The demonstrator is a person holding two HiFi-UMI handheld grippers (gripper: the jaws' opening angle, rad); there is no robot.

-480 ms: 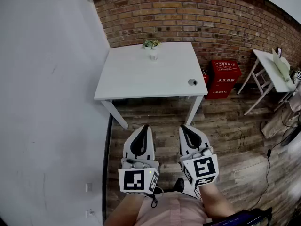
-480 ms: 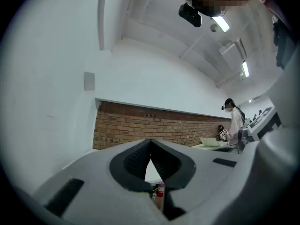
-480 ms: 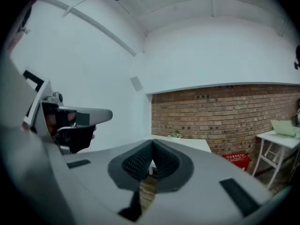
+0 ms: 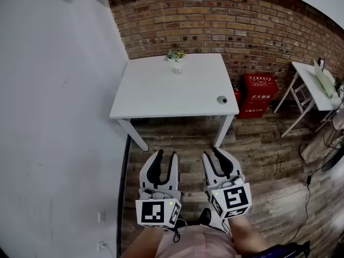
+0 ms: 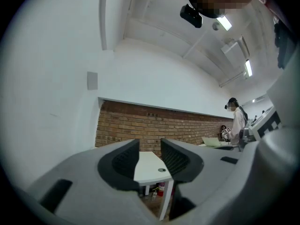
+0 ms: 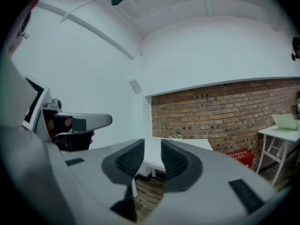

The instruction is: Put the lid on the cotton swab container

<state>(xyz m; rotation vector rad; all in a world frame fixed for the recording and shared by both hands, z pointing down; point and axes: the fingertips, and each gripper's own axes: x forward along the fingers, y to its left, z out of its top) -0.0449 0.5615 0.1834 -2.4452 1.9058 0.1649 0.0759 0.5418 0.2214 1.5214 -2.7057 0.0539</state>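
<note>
So the only real change from half a second earlier was the jaws. Both pairs had looked pressed together in the head view, and now the left gripper [image 4: 165,156] showed a clear V of floor between its dark pads, while the right gripper [image 4: 211,152] had a narrower slot. Each gripper's own view agreed: pads apart with nothing between them, just table and bricks showing through the gap, so both were open and empty. The view had also crept a bit, with the white rectangular table [image 4: 161,90] sitting slightly lower in the frame. It was still well apart from the grippers at their 12 o'clock, across a strip of wooden plank floor [image 4: 183,136]. As for the cotton swab container and its lid, honestly I couldn't pick either out. The tabletop only had a small green potted plant [image 4: 176,57] at its 12 o'clock edge, by the red brick wall [image 4: 215,20], and a small round grey disc [image 4: 222,99] near its 4 o'clock corner. That disc was too tiny to say whether it was the lid or just a fitting in the table. My read: the jaws were being readied for a pickup and the task itself hadn't started. Nothing was held and nothing was within reach, so getting up to the table looked like the first job.
</note>
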